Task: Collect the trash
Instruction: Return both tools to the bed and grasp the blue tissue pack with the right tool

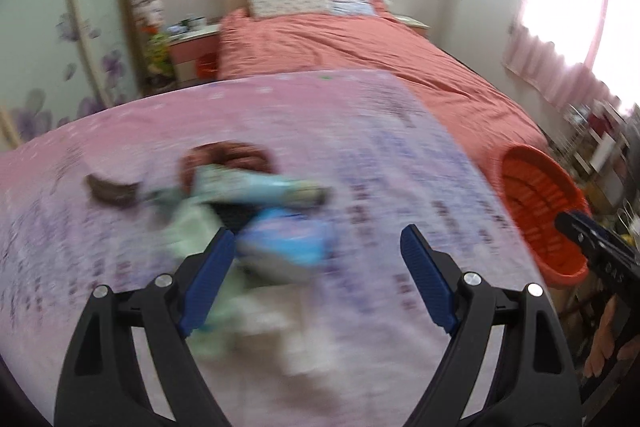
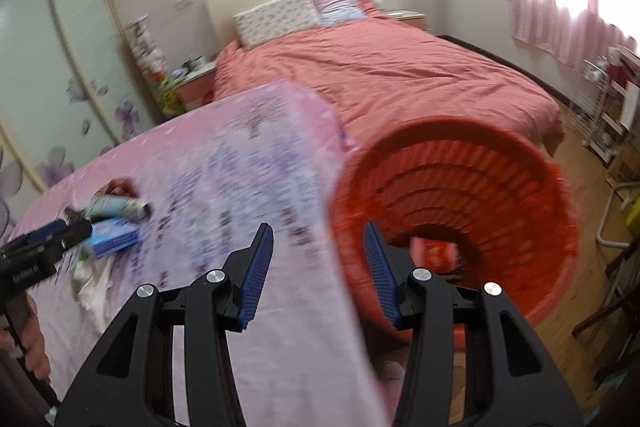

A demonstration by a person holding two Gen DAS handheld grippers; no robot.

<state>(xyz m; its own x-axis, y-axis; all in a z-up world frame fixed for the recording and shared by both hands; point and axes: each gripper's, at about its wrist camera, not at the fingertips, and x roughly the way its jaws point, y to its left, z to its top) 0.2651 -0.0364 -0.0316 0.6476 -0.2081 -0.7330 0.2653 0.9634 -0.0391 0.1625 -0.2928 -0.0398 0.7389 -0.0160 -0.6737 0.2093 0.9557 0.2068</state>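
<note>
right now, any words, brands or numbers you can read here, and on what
"DAS": white letters on the right hand-held gripper, the only text partly legible; may be cut off.
White lettering on the left hand-held gripper: too blurred to read.
Print on the blue packet and the red wrapper in the orange basket: too blurred.

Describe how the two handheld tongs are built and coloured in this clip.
Both the left tongs and right tongs look alike: black plastic arms with triangular cut-outs, silver round bolts at the joints, and ribbed blue pads on the inner faces. White lettering shows on the bodies, too blurred to read. No cables or sleeves visible.
</note>
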